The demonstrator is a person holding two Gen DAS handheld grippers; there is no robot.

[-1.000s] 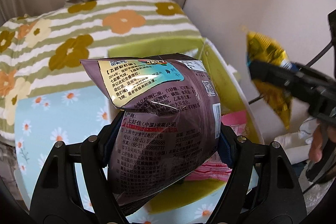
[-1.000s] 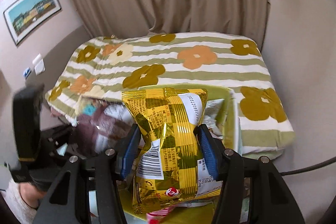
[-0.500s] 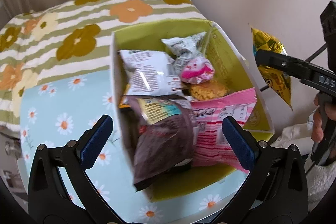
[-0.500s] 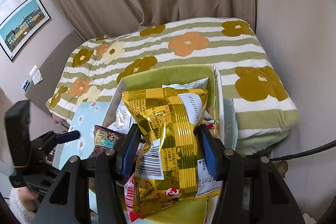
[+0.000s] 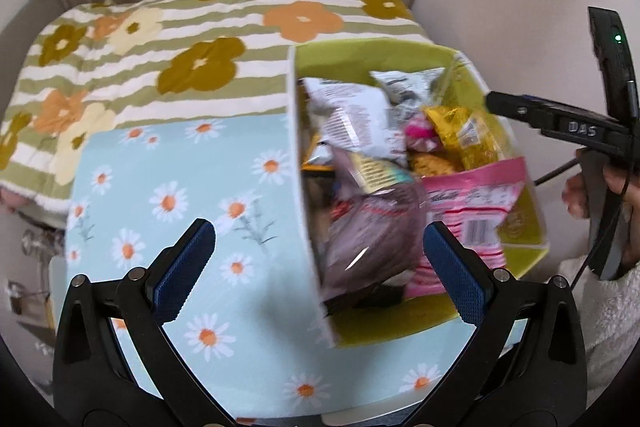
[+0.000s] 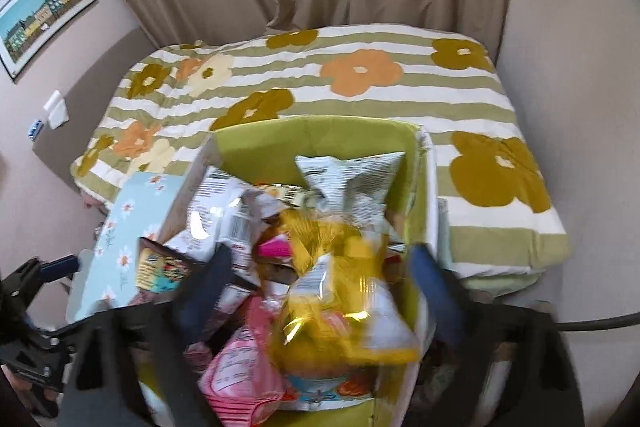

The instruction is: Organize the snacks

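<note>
An open box with a green inside [image 5: 360,55] [image 6: 312,143] holds several snack bags. My left gripper [image 5: 318,267] stands open over the box's near end, with nothing between its fingers. The purple bag [image 5: 372,227] lies loose in the box just beyond them, beside a pink bag [image 5: 472,203]. My right gripper [image 6: 320,291] hangs over the box with its jaws opening. The gold bag [image 6: 344,299] [image 5: 460,135] sits blurred between the parted fingers, on top of the other bags, and the pads are off it. The right gripper [image 5: 560,123] also shows at the box's far side.
A light blue daisy-print flap [image 5: 192,195] lies left of the box. Behind it is a bed with a striped flower blanket [image 5: 200,67] [image 6: 360,75], then curtains. A person's hand [image 5: 580,195] holds the right gripper. A cable [image 6: 592,323] runs off to the right.
My left gripper opened and the purple bag dropped into the box. My right gripper came down over the box and let go of the gold bag.
</note>
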